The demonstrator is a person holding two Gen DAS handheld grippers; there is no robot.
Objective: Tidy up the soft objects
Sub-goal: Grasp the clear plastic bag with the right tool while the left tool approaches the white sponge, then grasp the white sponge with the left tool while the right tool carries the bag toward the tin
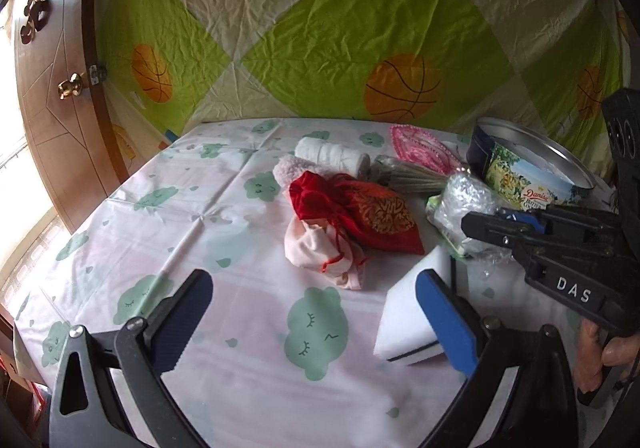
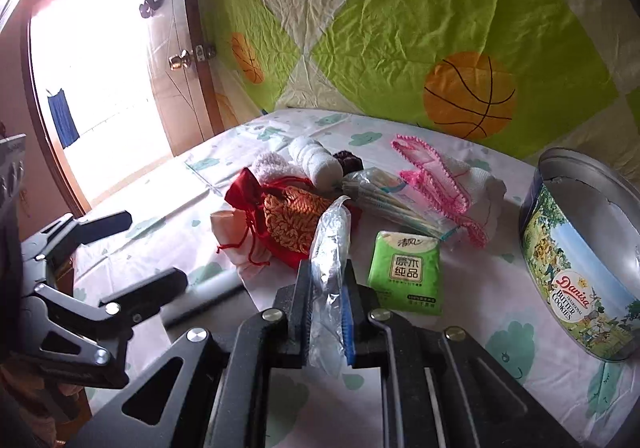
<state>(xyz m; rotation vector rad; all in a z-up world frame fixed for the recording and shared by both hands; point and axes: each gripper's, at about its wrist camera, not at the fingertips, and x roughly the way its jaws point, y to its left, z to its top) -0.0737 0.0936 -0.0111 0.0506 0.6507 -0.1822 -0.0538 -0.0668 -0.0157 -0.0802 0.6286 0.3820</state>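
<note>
Two tongs, one slippery load — bubble wrap pinched in your right tongs.
Left tongs gape apart; thin grip could slip before the tin.

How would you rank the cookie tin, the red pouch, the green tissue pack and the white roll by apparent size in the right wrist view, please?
1. cookie tin, largest, though nearest the camera.
2. red pouch.
3. green tissue pack.
4. white roll, smallest, but farthest away.

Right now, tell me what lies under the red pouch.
A pale pink cloth bag pokes out beneath the red pouch, which overlaps its top. How far the bag reaches underneath, and anything else there, is covered.
</note>
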